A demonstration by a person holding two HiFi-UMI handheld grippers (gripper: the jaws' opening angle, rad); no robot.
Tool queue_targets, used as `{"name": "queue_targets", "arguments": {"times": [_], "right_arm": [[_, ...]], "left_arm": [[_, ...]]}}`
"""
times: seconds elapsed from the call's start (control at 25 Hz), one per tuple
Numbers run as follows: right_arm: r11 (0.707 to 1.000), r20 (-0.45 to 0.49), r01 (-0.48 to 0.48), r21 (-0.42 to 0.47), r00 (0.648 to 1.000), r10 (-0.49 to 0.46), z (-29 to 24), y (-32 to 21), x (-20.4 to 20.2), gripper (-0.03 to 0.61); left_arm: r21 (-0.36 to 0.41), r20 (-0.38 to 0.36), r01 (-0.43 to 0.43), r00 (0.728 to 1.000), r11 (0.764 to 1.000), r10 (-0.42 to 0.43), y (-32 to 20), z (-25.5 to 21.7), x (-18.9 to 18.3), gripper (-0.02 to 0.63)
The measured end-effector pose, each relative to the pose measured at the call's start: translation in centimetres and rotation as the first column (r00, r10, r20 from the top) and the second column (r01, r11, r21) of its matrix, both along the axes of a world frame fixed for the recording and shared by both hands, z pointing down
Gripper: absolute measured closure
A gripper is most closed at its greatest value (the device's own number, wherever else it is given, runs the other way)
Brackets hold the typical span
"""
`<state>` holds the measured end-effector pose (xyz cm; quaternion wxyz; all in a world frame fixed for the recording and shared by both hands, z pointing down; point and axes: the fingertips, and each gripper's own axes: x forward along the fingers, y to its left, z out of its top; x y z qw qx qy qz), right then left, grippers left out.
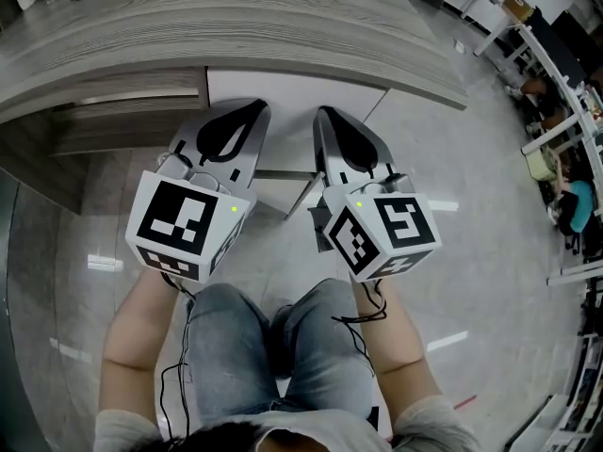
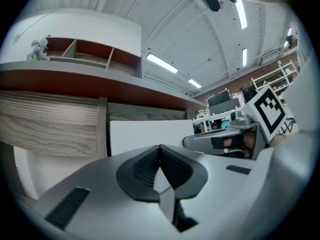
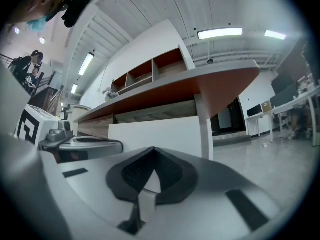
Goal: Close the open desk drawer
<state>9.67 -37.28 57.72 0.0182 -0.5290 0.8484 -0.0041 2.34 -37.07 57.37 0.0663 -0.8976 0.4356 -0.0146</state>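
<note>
The white drawer front (image 1: 292,90) stands out from under the wood-grain desk top (image 1: 236,26). Both grippers point at it side by side. My left gripper (image 1: 251,108) is shut, its tips met with nothing between them, just before the drawer's left half. My right gripper (image 1: 324,113) is also shut and holds nothing, before the drawer's right half. Whether either tip touches the panel, I cannot tell. In the left gripper view the drawer front (image 2: 150,134) fills the space beyond the left gripper (image 2: 160,147). The right gripper view shows the drawer front (image 3: 160,131) beyond the right gripper (image 3: 152,149).
A white desk leg (image 3: 205,129) stands right of the drawer. A wood-fronted unit (image 1: 122,111) sits left of it under the desk. Open shelf compartments (image 2: 90,51) run above the desk. The person's knees (image 1: 254,347) are below the grippers. More desks and seated people (image 1: 565,196) are far right.
</note>
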Motion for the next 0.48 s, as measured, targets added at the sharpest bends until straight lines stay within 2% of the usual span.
{"name": "queue_targets", "arguments": {"times": [0.24, 0.48], "right_arm": [[1.000, -0.014, -0.013, 0.007, 1.000, 0.013, 0.1, -0.1, -0.1, 0.571], [0.999, -0.034, 0.008, 0.049, 0.999, -0.007, -0.4, 1.3, 0.0, 0.571]], "left_arm": [[0.000, -0.008, -0.001, 1.000, 1.000, 0.001, 0.0, 0.0, -0.1, 0.604], [0.050, -0.023, -0.018, 1.000, 0.999, 0.019, 1.7, -1.1, 0.1, 0.604]]}}
